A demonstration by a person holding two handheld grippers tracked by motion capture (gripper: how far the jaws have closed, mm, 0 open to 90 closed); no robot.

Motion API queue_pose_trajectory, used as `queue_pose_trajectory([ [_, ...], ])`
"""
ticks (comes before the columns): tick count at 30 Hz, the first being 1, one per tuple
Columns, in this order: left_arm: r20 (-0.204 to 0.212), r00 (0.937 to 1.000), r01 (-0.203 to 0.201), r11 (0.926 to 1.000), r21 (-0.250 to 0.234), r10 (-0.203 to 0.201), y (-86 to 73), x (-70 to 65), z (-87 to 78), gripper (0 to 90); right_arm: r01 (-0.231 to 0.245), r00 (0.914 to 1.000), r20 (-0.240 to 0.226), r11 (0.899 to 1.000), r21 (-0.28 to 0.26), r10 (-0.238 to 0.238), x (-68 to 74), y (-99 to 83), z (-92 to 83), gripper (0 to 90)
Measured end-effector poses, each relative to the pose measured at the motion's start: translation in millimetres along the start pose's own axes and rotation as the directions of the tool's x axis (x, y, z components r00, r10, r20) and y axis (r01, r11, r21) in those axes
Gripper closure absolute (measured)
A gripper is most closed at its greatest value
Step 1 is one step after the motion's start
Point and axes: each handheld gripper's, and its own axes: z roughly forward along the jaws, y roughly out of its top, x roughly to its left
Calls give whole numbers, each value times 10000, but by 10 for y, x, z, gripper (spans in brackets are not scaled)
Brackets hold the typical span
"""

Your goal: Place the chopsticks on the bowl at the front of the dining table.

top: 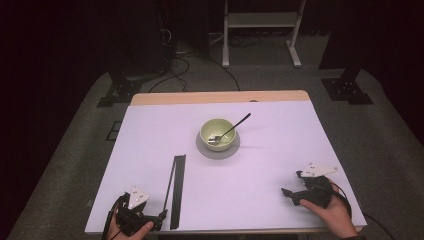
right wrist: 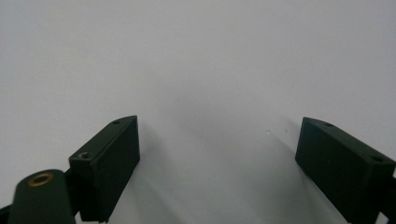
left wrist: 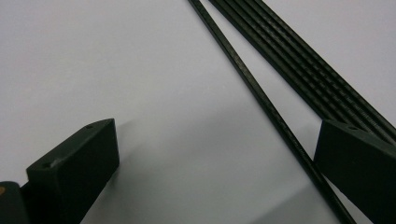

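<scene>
black rod point(left wrist: 261, 100) | between open left claw point(left wrist: 217, 154) jaws, near table edge | right claw point(right wrist: 219, 154) open

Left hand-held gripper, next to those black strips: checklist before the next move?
1. Left hand-held gripper jaws apart: ok, wide open.
2. Thin black rod inside the jaw gap: ok, it runs just inside the right-hand jaw in the left gripper view.
3. Ribbed black strip out of the gap: not ok, its near end passes behind that same jaw, so a close may catch it.
4. Rod and strip separate: ok, table shows between them.
5. Right hand-held gripper free: ok, open over bare white table.
6. Bowl with spoon out of the way: ok, on its saucer at mid-table.
</scene>
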Motion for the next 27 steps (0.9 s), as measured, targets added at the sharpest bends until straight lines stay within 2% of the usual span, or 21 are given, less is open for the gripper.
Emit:
queue_pose_trajectory([
  [27, -241, 9997, 3, 10000, 98, -1, -17, 197, -32, 0, 4, 10000, 5, 10000, -1, -4, 0, 0, 0, 121],
])
